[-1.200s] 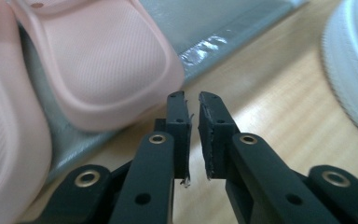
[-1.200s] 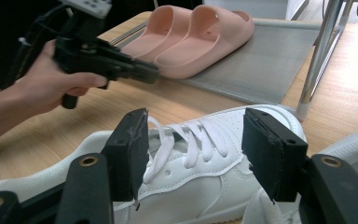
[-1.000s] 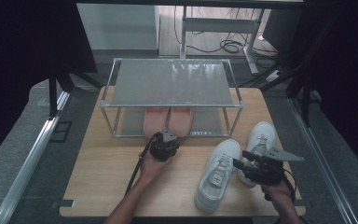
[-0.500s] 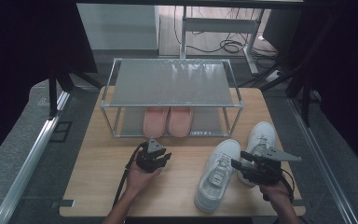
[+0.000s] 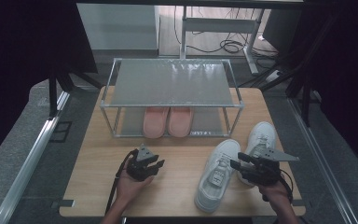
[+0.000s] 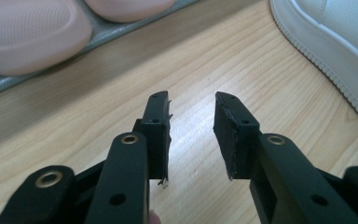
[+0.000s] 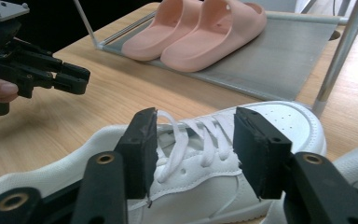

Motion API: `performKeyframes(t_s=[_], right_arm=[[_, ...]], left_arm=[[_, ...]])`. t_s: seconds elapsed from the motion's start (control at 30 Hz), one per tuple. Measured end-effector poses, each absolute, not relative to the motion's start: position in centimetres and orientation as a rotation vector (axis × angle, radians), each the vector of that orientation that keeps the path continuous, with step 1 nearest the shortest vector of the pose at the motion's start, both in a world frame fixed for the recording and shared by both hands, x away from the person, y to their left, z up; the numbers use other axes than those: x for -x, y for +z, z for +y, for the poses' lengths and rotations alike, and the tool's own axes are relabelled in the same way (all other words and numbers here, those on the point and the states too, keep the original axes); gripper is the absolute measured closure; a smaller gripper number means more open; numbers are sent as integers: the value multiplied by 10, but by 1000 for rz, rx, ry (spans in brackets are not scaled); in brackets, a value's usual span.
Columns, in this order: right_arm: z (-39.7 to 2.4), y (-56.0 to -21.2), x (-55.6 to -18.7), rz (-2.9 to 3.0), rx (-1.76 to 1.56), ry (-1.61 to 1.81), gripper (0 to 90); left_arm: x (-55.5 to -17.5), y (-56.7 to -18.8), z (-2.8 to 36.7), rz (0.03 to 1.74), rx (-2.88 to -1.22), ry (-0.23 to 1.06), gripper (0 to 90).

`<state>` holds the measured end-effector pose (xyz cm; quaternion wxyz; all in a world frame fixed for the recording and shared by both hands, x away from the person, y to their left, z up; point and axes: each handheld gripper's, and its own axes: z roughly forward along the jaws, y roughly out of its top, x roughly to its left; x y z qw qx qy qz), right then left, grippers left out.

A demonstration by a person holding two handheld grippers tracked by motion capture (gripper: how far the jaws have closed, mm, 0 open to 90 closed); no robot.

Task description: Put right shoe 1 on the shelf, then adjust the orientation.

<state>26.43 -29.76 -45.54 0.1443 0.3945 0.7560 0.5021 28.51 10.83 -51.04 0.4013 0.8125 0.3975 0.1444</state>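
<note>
Now right gripper (image 7: 193,154) level, jaws closing astride white sneaker (image 7: 223,140) laces

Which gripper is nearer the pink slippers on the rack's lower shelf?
Left. The left gripper sits just in front of the pink slippers; the right gripper is off to the side, over a white sneaker.
</note>
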Motion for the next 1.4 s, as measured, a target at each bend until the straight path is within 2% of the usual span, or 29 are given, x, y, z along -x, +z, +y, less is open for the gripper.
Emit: performKeyframes(t_s=[0.43, 0.8, 1.4], right_arm=[[-292, -454, -264, 2213, -1099, 1472, 724], [-284, -451, -255, 2250, -1078, 1473, 891], [-253, -460, -231, 2373, -1037, 1376, 900]], left_arm=[[-272, -510, 120, 1027, -2045, 371, 590], [-274, -508, 120, 1014, -2041, 360, 588], [-275, -506, 122, 1002, -2038, 350, 588]])
